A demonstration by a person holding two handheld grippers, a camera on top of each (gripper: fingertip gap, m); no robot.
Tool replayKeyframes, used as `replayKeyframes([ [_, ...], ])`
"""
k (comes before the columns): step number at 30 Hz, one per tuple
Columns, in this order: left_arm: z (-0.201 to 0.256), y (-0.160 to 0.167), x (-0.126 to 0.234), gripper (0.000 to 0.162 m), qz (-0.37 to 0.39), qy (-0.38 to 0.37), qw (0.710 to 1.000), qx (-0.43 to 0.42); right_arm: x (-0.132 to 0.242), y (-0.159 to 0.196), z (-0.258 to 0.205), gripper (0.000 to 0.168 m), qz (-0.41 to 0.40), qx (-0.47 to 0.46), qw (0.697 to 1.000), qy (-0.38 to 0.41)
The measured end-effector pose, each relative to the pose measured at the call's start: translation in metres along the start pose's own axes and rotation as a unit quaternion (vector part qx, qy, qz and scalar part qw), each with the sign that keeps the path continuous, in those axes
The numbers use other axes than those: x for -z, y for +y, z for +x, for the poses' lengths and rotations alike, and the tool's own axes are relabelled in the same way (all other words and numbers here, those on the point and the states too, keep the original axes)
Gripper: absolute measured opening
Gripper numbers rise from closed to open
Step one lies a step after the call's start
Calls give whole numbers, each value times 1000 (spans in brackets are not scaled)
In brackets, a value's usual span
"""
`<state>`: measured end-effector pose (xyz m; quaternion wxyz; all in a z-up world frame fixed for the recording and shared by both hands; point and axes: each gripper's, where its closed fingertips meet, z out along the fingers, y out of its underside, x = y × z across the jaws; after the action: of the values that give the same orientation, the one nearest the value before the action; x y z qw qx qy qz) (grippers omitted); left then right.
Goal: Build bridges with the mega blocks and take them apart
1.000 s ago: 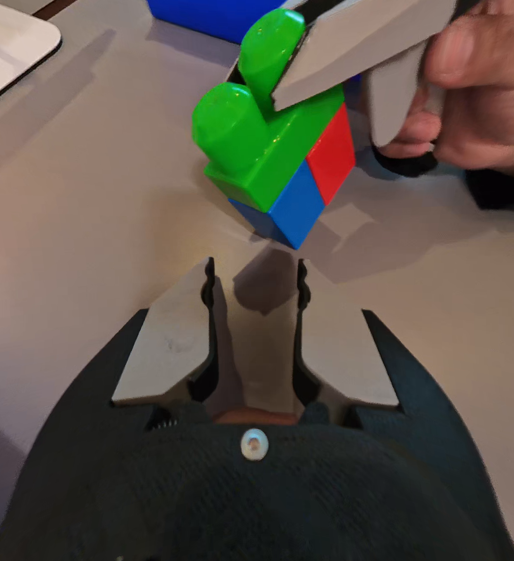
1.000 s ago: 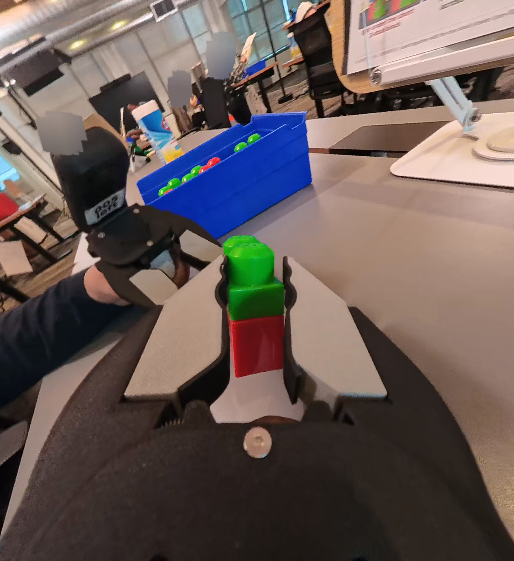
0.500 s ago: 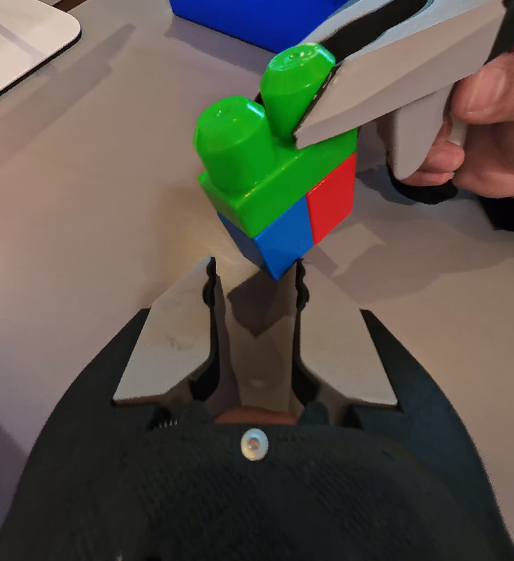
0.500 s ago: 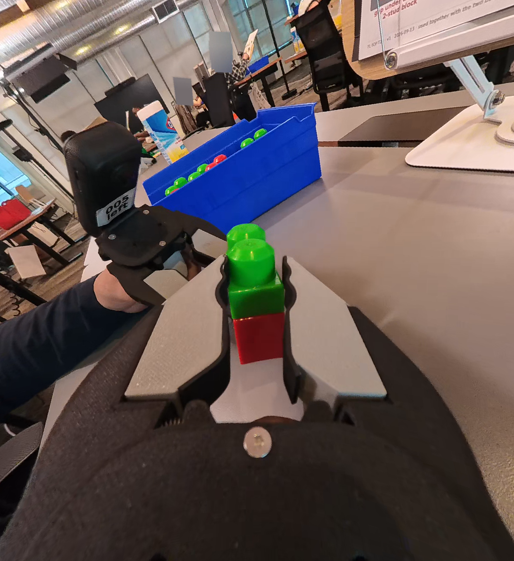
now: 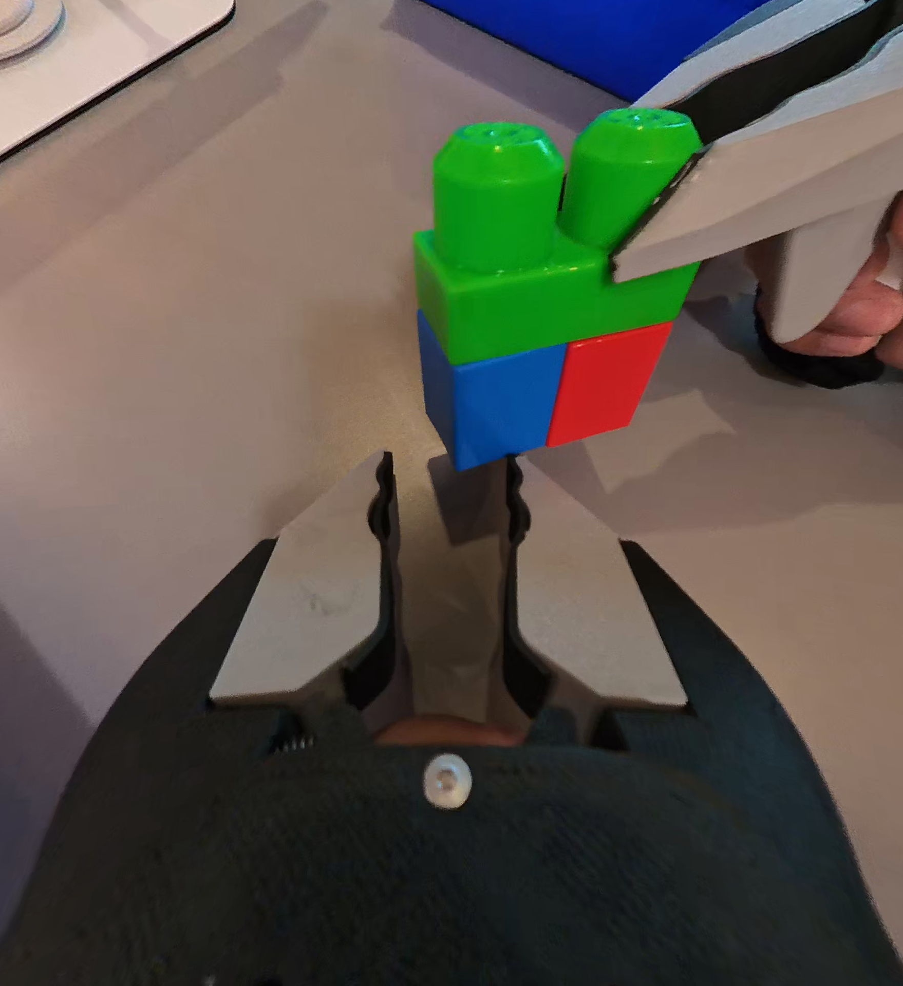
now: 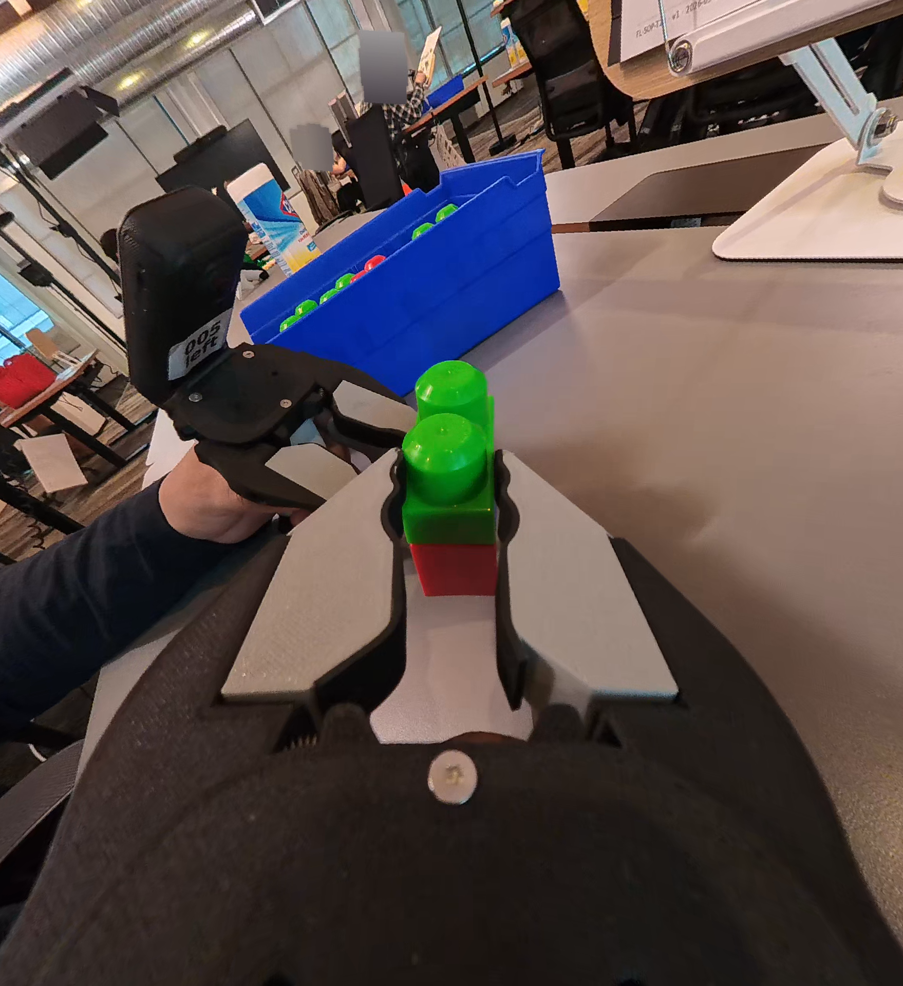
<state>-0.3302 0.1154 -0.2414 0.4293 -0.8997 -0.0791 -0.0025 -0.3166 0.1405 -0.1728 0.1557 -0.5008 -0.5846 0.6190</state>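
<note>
R gripper has its jaws pinching the green block by the stud end, holding a small bridge up off the bench: green 2-stud on top, blue block and red block touching side by side beneath it. L gripper sits just below/near the blue block's lower corner, jaws spread w/ nothing between them, only bare bench and shadow in the gap. Bench is open to the left and front of the bridge; blue bin lies behind it, w/ green and red blocks inside, and a white stand base sits farther off near the far edge. R wrist view shows only green over red, blue hidden behind; it also shows the L gripper's black body w/ a labelled sticker and the hand holding it. L wrist view alone shows all three blocks and the fingers of the hand on the R gripper.
</note>
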Motion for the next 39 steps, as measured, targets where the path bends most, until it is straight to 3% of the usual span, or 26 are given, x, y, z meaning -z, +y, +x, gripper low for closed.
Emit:
replayKeyframes([
  [6,3,0,1,49,2,5,1000,-13,4,-2,12,30,-1,19,999,42],
  [12,9,-1,0,72,3,6,999,-35,8,-4,22,30,10,0,998,66],
  [17,15,-22,0,89,57,-14,998,-9,9,-13,19,29,37,-7,997,71],
  [25,16,-35,-5,90,77,-81,993,-35,-1,-14,-2,29,41,21,996,75],
  [39,14,-42,-3,83,100,-91,990,-34,-3,-17,-16,29,53,27,996,60],
])
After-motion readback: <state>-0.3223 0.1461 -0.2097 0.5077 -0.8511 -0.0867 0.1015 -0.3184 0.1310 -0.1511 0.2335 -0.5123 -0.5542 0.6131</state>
